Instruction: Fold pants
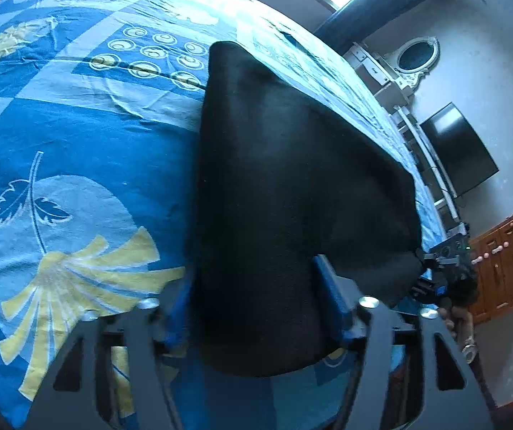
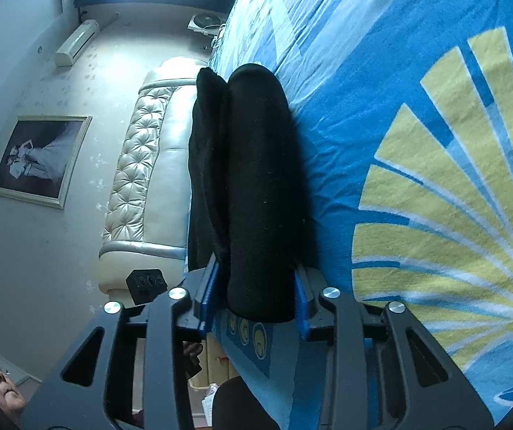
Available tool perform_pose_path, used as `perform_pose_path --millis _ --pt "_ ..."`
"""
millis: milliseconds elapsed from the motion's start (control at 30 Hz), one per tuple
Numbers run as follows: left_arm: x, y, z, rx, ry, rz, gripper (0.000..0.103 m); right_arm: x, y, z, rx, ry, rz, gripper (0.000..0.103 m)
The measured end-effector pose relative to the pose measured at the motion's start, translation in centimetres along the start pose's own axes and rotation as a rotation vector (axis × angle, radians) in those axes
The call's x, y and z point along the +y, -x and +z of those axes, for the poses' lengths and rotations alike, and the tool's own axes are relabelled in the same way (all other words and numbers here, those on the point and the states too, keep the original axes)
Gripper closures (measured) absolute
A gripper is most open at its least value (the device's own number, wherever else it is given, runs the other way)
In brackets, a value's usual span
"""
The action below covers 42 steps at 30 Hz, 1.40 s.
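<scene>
The black pants point(image 1: 292, 197) are held up off the blue patterned bedsheet point(image 1: 77, 143) as a folded dark panel. My left gripper point(image 1: 256, 308) is shut on the near corner of the pants, the cloth pinched between its blue pads. My right gripper point(image 2: 256, 301) is shut on another corner; in its view the pants point(image 2: 256, 179) hang as a thick folded roll between the blue pads, beside the bedsheet point(image 2: 435, 179). The right gripper also shows in the left wrist view point(image 1: 446, 272) at the far corner of the cloth.
A padded cream headboard point(image 2: 148, 165) stands at the bed's end, with a framed picture point(image 2: 37, 157) on the wall. A dark TV screen point(image 1: 460, 150), a white dresser with oval mirror point(image 1: 414, 61) and a wooden cabinet point(image 1: 503, 265) line the wall beyond the bed.
</scene>
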<state>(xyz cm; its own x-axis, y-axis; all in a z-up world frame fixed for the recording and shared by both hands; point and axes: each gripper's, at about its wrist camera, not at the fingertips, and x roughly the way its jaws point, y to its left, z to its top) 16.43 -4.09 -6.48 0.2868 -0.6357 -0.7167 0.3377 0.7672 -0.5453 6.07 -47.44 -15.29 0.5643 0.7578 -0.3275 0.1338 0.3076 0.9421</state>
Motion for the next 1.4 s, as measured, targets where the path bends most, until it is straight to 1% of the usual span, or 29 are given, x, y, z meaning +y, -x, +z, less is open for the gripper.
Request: perform_pose_path --millis 33,133,267,367,600,767,933,1067,1133,1233,1400 --pt "0.1 0.0 -0.1 -0.007 0.003 0.004 0.028 0.1 0.0 -0.1 0.0 0.0 -0.001 0.065" --pt "0.4 0.0 -0.4 -0.028 0.027 -0.017 0.024 0.1 0.3 -0.2 -0.01 -0.012 0.007 0.061" --pt "0.2 -0.1 -0.8 -0.048 0.014 -0.018 0.02 -0.2 1.0 -0.4 -0.032 -0.03 0.026 0.057" --pt "0.0 -0.2 -0.9 -0.052 0.014 -0.013 0.018 -0.8 2.0 -0.7 -0.054 -0.051 0.058 0.054" --pt "-0.2 -0.2 -1.3 -0.075 0.013 -0.002 0.017 -1.8 3.6 -1.7 -0.103 -0.094 0.123 0.051" --pt "-0.4 0.0 -1.6 -0.074 0.032 0.028 0.017 -2.4 4.4 -2.3 -0.13 -0.122 0.167 0.05" --pt "-0.4 0.1 -1.9 -0.086 0.042 0.038 0.017 -3.0 5.2 -2.6 -0.156 -0.164 0.222 0.046" --pt "-0.4 0.3 -2.2 -0.099 0.045 0.047 0.017 -2.7 5.3 -3.0 -0.172 -0.174 0.209 0.046" --pt "-0.7 0.5 -2.5 -0.106 0.051 0.077 0.017 -2.5 5.5 -3.3 -0.176 -0.171 0.179 0.046" --pt "-1.4 1.5 -3.3 -0.125 0.067 0.142 0.017 -2.0 5.4 -3.9 -0.172 -0.159 0.133 0.046" --pt "-1.9 2.7 -5.1 -0.138 0.104 0.167 0.017 -1.9 5.7 -4.8 -0.192 -0.194 0.101 0.046"
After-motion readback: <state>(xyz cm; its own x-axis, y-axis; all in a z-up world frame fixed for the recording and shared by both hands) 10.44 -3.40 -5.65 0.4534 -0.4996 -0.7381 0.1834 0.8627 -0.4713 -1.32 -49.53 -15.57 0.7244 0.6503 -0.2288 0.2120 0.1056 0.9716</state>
